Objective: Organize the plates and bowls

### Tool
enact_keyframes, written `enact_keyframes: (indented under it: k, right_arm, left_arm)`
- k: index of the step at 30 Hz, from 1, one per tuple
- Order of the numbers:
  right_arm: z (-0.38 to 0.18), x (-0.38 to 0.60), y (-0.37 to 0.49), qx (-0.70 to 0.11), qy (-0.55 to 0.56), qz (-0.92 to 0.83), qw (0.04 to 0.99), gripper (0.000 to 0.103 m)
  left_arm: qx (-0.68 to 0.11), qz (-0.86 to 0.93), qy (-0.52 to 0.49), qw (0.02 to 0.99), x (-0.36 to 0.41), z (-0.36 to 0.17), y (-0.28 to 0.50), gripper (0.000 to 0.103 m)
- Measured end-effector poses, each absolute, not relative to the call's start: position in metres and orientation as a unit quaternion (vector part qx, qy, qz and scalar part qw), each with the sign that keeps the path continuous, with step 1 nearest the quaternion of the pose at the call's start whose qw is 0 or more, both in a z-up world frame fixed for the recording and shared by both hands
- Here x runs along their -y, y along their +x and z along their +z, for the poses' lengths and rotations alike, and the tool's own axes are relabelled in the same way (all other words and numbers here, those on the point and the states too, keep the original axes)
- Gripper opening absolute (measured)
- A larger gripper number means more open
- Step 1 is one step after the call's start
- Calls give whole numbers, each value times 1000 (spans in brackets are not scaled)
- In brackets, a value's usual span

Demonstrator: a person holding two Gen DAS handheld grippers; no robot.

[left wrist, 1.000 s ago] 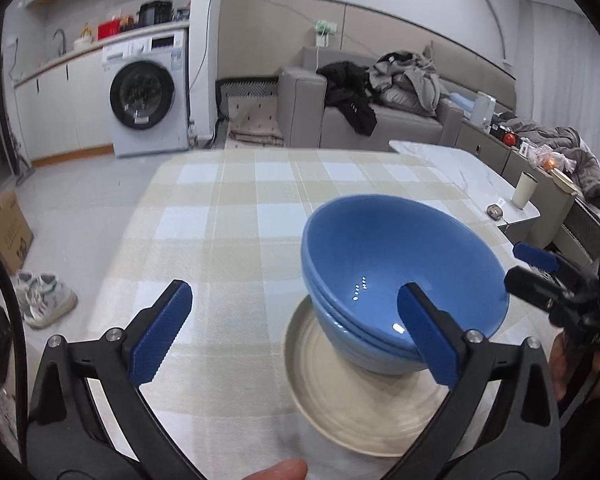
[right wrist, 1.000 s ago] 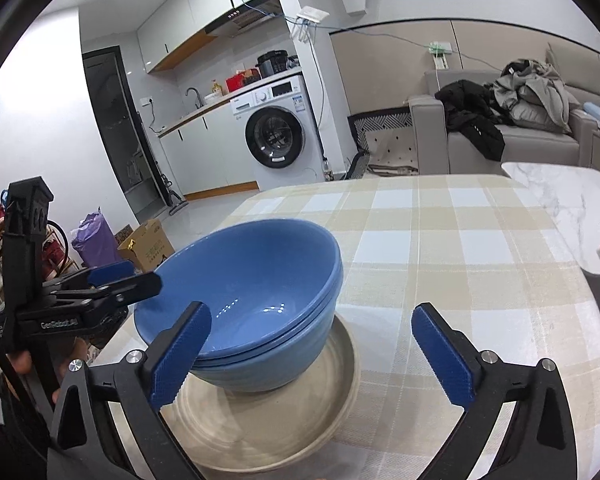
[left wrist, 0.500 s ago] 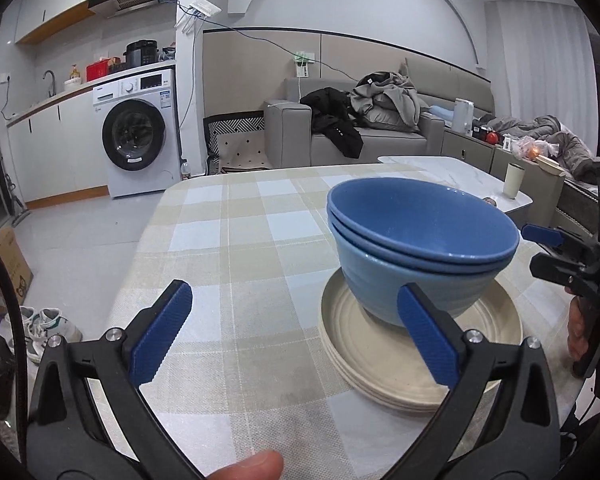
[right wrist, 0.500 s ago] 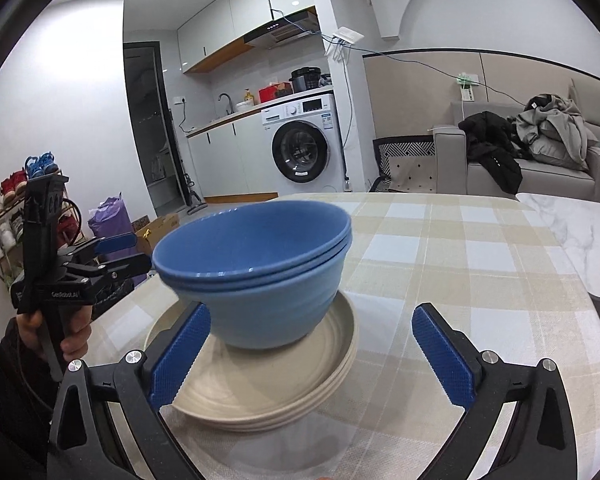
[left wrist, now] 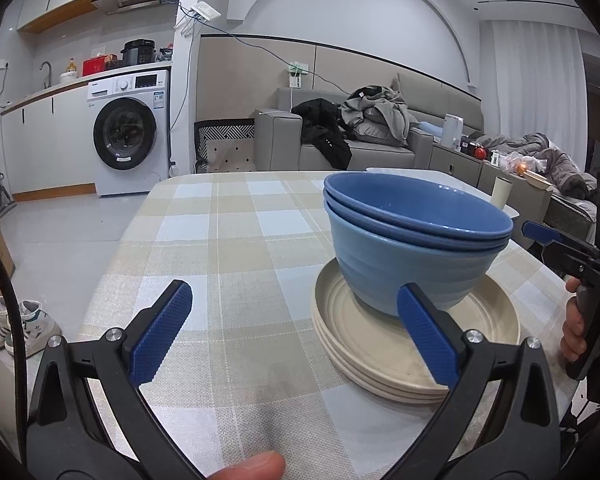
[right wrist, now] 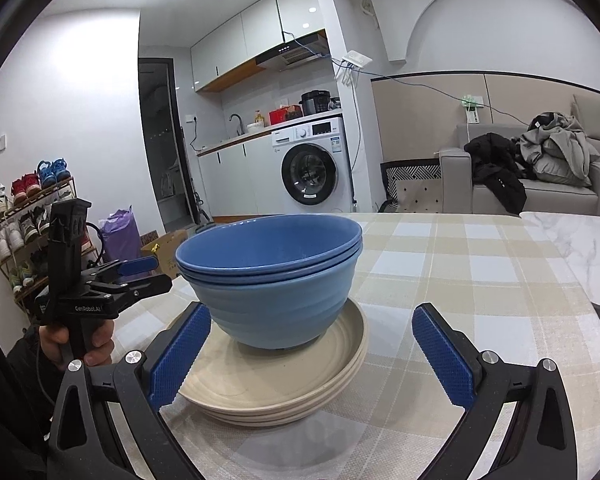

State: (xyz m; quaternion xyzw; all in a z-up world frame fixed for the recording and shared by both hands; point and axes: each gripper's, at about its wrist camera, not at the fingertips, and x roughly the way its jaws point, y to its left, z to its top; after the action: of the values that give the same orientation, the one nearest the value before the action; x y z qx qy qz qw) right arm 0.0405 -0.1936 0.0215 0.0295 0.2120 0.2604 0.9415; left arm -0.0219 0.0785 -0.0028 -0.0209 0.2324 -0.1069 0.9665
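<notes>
1. While both tools hung low at the near edge of the table (left wrist: 236, 240), the left gripper (left wrist: 292, 336) had its blue fingers (left wrist: 160, 332) spread wide and grasped nothing; its right-hand finger only overlapped the plates in the picture, and I could not tell that it touched them.
2. The right gripper (right wrist: 312, 348) was likewise released, fingers (right wrist: 440, 356) well apart and empty, with the stack sitting ahead of its left-hand finger.
3. Just beyond the fingers stood the task's things: blue bowls (left wrist: 416, 240) nested one in another, upright, resting on a pile of cream plates (left wrist: 380, 360) on the checked cloth. Exactly how many bowls or plates there were could not be counted for sure.
4. The sorting looked close to done, since bowls and plates were already gathered in one tower.
5. To finish well, I judged that any nudge should go to the plate rim, low and slow, because the bowls sat off-centre toward the far side of the plates and could slide.
6. Farther out were a washing machine (right wrist: 312, 172) and a sofa (left wrist: 340, 148) heaped with clothes, both well clear of the work.
</notes>
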Motion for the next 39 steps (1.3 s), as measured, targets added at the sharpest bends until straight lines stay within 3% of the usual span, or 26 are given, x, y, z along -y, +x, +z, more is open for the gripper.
enact_keyframes:
  k: [39]
  right_arm:
    - [22,188,42,-215,17,262,941,103]
  left_arm:
    - [-222,-104,-19,969,-78,-3,-24,102]
